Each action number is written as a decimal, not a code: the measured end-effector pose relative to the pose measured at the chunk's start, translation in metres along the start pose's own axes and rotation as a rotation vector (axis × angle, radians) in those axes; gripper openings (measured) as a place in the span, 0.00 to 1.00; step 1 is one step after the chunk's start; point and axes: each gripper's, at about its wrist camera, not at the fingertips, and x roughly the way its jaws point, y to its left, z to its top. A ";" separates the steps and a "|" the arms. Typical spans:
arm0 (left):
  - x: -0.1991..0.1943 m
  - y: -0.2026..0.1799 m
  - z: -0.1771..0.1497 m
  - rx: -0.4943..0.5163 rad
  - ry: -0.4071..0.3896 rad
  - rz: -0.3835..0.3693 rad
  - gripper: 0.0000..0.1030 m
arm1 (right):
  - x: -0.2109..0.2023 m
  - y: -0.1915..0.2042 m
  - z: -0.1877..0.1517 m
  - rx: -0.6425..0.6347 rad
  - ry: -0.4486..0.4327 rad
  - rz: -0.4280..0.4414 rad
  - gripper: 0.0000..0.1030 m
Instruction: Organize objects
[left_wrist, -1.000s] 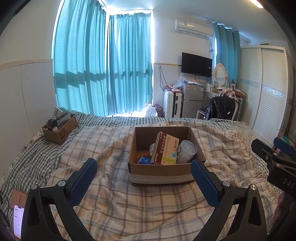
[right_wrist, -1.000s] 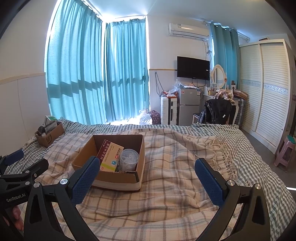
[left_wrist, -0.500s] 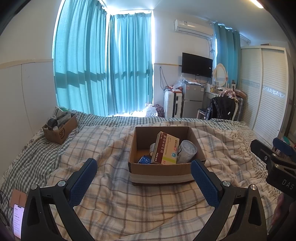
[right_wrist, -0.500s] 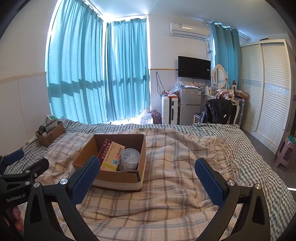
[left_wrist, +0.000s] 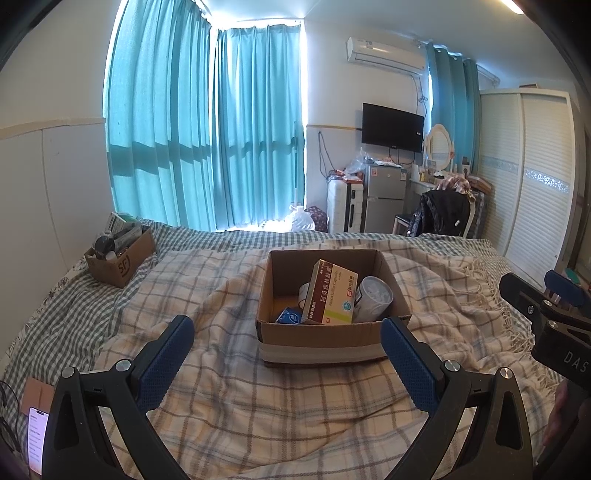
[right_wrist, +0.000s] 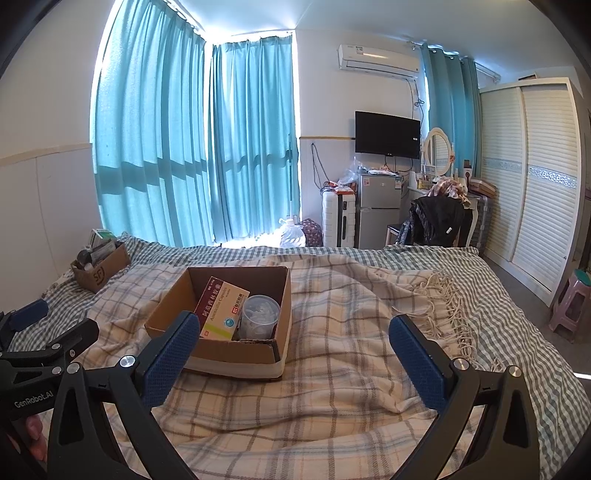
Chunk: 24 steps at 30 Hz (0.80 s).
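Left gripper (left_wrist: 286, 345) spread, empty; box (left_wrist: 325, 341) dead ahead at 12 o'clock on bed, med carton (left_wrist: 330, 293) leaning inside. Right gripper (right_wrist: 295, 339) spread too, box at 11 o'clock. Left looks nearer.

The medicine box (left_wrist: 333, 293) hides most of a white container (left_wrist: 305, 291) behind it in the cardboard box (left_wrist: 321, 341). The small box's (left_wrist: 120, 258) contents are too small to identify, perhaps bottles.

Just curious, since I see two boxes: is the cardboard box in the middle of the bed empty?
No, the cardboard box holds a medicine carton, a clear plastic cup and a small blue packet.
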 end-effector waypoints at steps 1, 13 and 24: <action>0.000 0.000 0.000 0.001 0.000 0.001 1.00 | 0.000 0.000 0.000 0.000 0.001 0.000 1.00; 0.002 0.003 -0.002 -0.007 0.007 0.021 1.00 | 0.001 0.000 -0.001 -0.002 0.005 0.000 1.00; 0.003 0.006 -0.003 -0.009 0.008 0.006 1.00 | 0.002 0.000 -0.003 -0.004 0.009 0.002 1.00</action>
